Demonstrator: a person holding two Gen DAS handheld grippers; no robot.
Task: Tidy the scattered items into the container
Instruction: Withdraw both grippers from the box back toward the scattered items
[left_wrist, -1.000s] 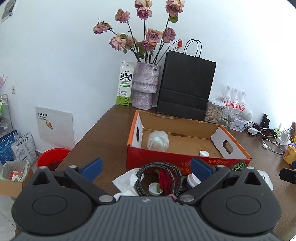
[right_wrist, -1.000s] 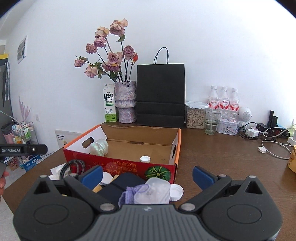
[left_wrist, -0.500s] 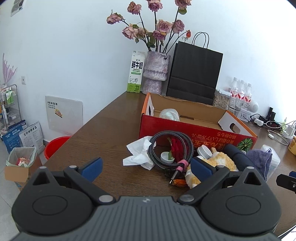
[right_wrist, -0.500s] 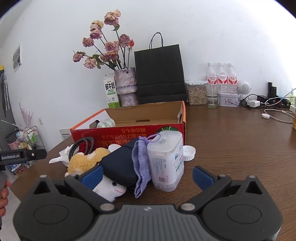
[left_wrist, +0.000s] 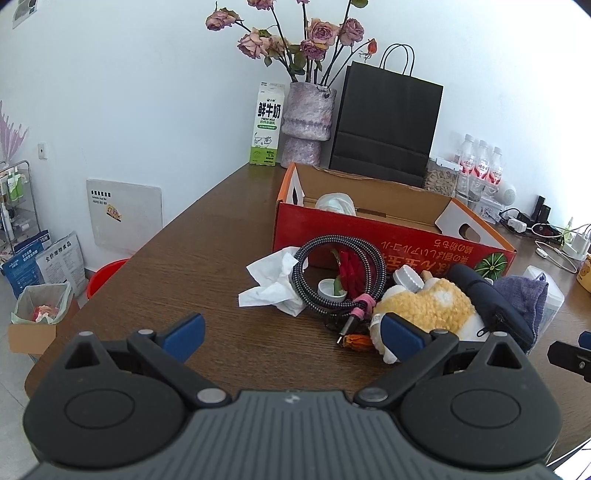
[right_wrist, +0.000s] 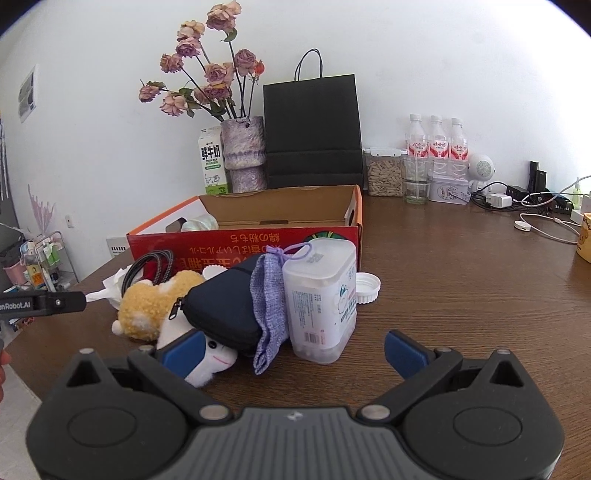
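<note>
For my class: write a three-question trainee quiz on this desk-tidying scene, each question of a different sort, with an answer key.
1. True or false: the plush toy already lies inside the cardboard box.
2. Multiple choice: what is draped against the clear plastic container? A) purple drawstring pouch B) crumpled tissue C) braided cable
3. Fill in: both the left gripper and the right gripper have their jaws ____.

Key:
1. False; it lies on the table in front of the box.
2. A
3. open, holding nothing.
</note>
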